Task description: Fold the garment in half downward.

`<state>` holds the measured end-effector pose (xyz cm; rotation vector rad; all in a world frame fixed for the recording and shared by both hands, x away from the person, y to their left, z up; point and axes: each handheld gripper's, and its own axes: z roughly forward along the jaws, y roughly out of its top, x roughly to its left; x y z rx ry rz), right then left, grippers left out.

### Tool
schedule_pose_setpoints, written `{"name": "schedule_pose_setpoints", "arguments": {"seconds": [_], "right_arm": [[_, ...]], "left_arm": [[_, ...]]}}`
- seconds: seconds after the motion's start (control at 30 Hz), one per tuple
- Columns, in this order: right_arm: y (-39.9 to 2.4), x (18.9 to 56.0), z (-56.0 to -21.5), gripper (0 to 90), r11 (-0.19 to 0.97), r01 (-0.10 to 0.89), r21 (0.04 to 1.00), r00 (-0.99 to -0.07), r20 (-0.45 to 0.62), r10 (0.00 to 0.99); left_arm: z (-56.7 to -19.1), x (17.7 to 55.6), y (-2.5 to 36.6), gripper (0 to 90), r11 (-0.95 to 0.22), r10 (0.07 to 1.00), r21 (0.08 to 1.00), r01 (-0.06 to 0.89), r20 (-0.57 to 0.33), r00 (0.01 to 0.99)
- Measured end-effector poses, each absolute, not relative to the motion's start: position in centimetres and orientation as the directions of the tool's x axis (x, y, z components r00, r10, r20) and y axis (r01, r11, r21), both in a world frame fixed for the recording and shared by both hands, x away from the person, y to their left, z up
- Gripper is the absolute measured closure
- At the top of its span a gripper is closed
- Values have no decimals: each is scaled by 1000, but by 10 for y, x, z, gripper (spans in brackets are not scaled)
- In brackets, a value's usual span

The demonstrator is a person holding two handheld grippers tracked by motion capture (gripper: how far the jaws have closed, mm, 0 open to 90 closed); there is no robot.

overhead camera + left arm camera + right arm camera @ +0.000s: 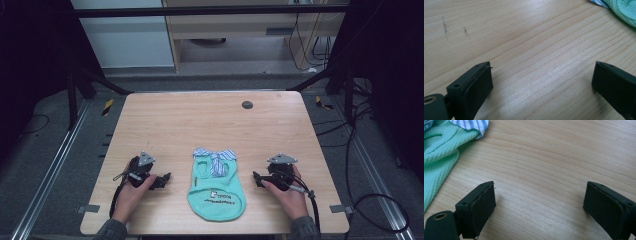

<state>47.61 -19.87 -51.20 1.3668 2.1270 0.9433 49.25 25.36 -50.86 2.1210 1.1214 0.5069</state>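
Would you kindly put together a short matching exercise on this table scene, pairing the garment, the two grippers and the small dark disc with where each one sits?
Things:
1. mint green garment
2. left gripper
3. right gripper
4. dark round disc

Places:
A. far side of the wooden table, right of the middle
B. left of the garment, jaws open over bare wood
C. near edge, middle, lying flat with a striped collar
D. right of the garment, jaws open over bare wood

Pairs: 1-C, 2-B, 3-D, 4-A
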Motion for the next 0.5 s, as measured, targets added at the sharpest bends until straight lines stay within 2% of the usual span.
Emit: {"name": "schedule_pose_setpoints", "arguments": {"seconds": [0.27, 0.37, 0.4, 0.5], "right_arm": [[-198, 475, -511, 115, 283, 613, 738, -418, -2, 909], [-194, 474, -507, 151, 328, 620, 713, -448, -21, 894], [-189, 473, -502, 177, 381, 616, 690, -478, -58, 877], [-186, 474, -497, 194, 421, 620, 663, -500, -80, 862]], "left_arm": [[-506, 493, 251, 26, -418, 824, 696, 584, 20, 567], [-503, 496, 249, 49, -402, 819, 695, 597, -18, 573], [-501, 498, 246, 53, -407, 811, 684, 606, -35, 584], [-498, 502, 241, 55, -447, 795, 659, 605, -17, 607]]}}
